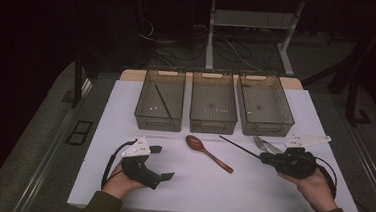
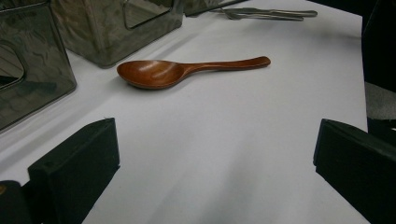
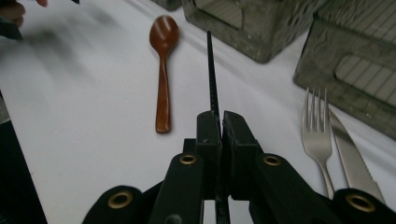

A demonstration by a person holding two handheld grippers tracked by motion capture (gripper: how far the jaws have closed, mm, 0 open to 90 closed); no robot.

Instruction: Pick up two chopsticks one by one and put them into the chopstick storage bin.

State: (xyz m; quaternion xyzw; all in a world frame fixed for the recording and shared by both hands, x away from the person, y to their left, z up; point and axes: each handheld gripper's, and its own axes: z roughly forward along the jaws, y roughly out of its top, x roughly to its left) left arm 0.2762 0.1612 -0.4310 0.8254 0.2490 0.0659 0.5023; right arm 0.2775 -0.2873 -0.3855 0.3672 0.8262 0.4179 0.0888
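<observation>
Chopstick (image 3: 211, 70) sits clamped in the right gripper (image 3: 220, 122), pointing toward the upper middle of the frame. Left gripper (image 2: 215, 154) gapes wide at lower left, grasping nothing, facing 1 wooden spoon (image 2: 180, 71)

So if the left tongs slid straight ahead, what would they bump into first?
Probably the wooden spoon: it lies ahead of the open left tongs, with bare white table between. Depth is hard to judge.
</observation>
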